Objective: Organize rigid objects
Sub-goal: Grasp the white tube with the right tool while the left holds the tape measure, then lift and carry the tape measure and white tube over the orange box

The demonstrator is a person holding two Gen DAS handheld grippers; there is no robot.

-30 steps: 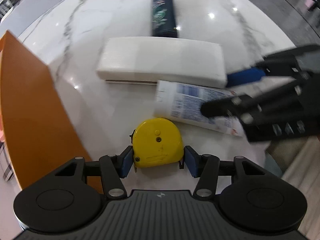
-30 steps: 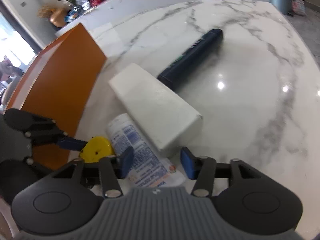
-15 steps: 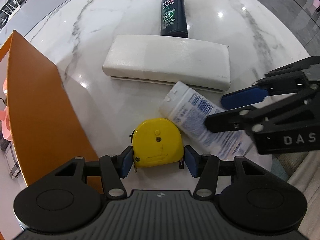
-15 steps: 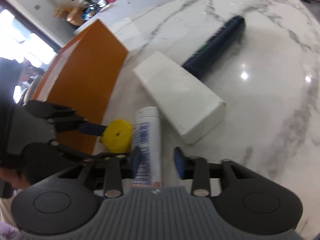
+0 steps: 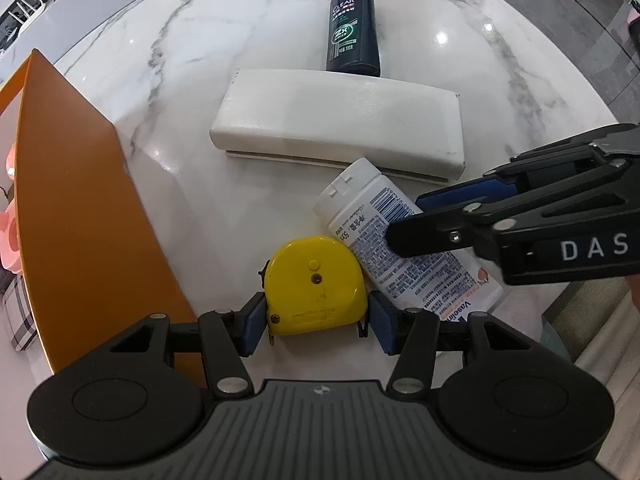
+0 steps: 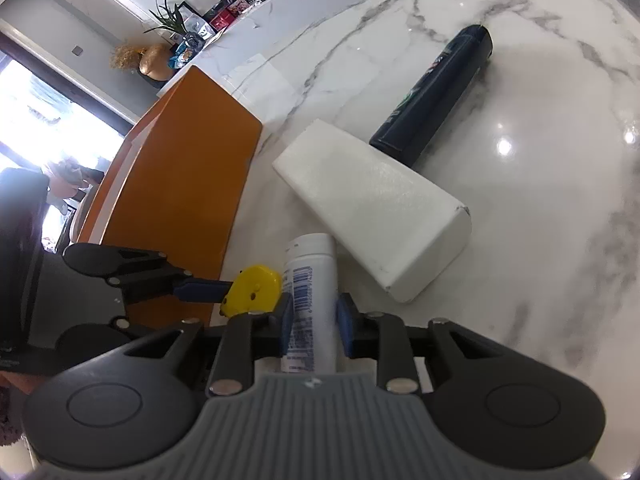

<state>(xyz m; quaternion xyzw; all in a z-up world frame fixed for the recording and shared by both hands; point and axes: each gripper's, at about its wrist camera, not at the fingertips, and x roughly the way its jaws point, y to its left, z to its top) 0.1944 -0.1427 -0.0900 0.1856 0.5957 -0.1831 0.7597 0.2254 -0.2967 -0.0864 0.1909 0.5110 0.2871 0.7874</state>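
My right gripper [image 6: 311, 322] had just clamped the Vaseline bottle [image 6: 311, 292], while my left gripper [image 5: 316, 318] still pinched the yellow tape measure [image 5: 314, 284], both ready for sorting.

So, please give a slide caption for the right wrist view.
Right gripper shut on white Vaseline bottle, beside yellow tape measure on the marble table.

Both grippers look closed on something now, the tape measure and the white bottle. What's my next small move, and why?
Probably lift the right gripper straight up first. Its pads are shut on the white lotion bottle, which lies against the yellow tape measure held by the left gripper and close to the white box. Rising clears both before you carry it toward the orange bin.
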